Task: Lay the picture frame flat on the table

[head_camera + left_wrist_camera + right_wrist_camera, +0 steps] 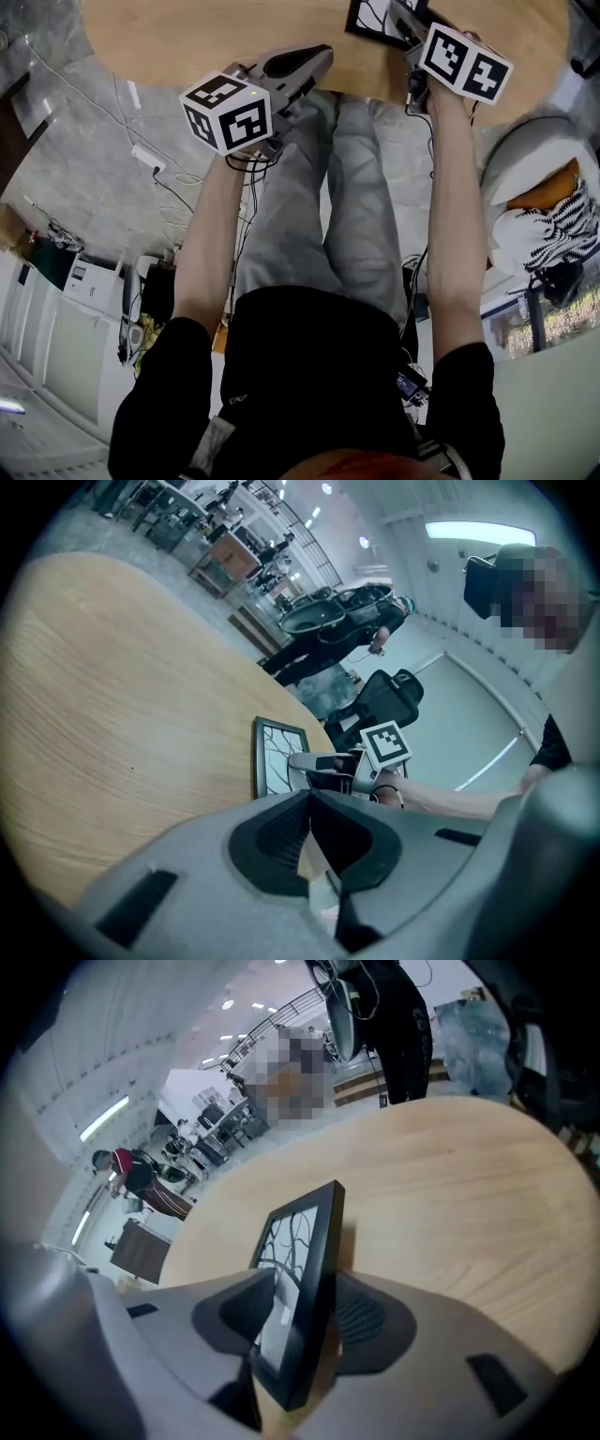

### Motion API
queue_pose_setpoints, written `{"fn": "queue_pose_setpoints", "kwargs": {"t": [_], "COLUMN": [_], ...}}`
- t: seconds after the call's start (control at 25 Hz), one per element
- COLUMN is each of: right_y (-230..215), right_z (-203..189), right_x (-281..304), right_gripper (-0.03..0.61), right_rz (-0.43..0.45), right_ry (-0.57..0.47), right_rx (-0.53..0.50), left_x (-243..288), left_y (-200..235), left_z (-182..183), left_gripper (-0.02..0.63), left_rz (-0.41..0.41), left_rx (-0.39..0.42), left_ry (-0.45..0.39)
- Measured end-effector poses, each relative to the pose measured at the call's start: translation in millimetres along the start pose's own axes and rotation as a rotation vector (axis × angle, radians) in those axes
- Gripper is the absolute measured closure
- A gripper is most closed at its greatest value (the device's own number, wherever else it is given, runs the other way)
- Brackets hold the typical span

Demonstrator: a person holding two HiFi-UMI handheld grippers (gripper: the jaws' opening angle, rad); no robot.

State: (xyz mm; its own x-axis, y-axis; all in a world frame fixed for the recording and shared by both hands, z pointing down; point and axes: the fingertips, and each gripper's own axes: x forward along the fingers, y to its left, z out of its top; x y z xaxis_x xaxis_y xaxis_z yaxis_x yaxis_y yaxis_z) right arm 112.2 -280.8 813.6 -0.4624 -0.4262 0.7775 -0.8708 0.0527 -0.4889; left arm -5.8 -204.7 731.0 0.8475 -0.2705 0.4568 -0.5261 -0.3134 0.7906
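A black picture frame (367, 21) with a branch drawing lies face up on the wooden table (206, 37) near its front edge. My right gripper (401, 28) reaches over the frame's right side. In the right gripper view the frame (305, 1279) sits between the jaws, and wood shows in the gap behind it, so the right gripper (307, 1290) is open around it. My left gripper (323, 56) hovers at the table's edge to the left, shut on nothing. From the left gripper (309, 803) view the frame (277, 761) rests on the table (112, 686) beyond the tips.
The person's legs are under the table's front edge. A white chair (534, 159) with an orange cushion stands to the right. Cables and a power strip (150, 155) lie on the floor to the left. A black office chair (384, 700) stands beyond the table.
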Motion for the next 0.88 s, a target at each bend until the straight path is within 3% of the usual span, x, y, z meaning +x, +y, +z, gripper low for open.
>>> {"fn": "queue_pose_setpoints", "kwargs": {"t": [0.16, 0.24, 0.32, 0.4, 0.56, 0.68, 0.88], "right_y": [-14.9, -16.6, -10.5, -1.6, 37.9, 85.0, 145.5], "right_z": [-1.9, 1.0, 8.7, 19.4, 26.8, 52.5, 110.4], "right_x": [-4.3, -15.7, -34.8, -59.1, -122.9, -181.1, -277.4], "right_gripper": [0.383, 0.447, 0.476, 0.536, 0.566, 0.566, 0.567], "right_rz": [-0.168, -0.226, -0.233, -0.213, -0.041, 0.077, 0.100], "right_ry": [-0.005, -0.035, -0.103, -0.197, -0.317, -0.408, -0.572], "right_rx": [-0.072, -0.093, -0.072, -0.031, 0.014, -0.033, -0.143], "left_x": [-0.4, -2.9, -9.6, -16.8, -36.3, -56.8, -100.7], "left_y": [-4.6, -2.3, 0.3, -5.7, -51.6, -96.5, -183.5], "left_z": [1.4, 7.3, 19.0, 33.2, 58.5, 91.8, 143.2], "left_gripper": [0.604, 0.604, 0.604, 0.604, 0.604, 0.604, 0.604], "left_rz": [0.013, 0.089, 0.222, 0.314, 0.350, 0.408, 0.465], "left_rx": [0.010, 0.062, 0.176, 0.260, 0.265, 0.313, 0.394], "left_ry": [-0.017, -0.051, -0.093, -0.133, -0.224, -0.321, -0.467]}}
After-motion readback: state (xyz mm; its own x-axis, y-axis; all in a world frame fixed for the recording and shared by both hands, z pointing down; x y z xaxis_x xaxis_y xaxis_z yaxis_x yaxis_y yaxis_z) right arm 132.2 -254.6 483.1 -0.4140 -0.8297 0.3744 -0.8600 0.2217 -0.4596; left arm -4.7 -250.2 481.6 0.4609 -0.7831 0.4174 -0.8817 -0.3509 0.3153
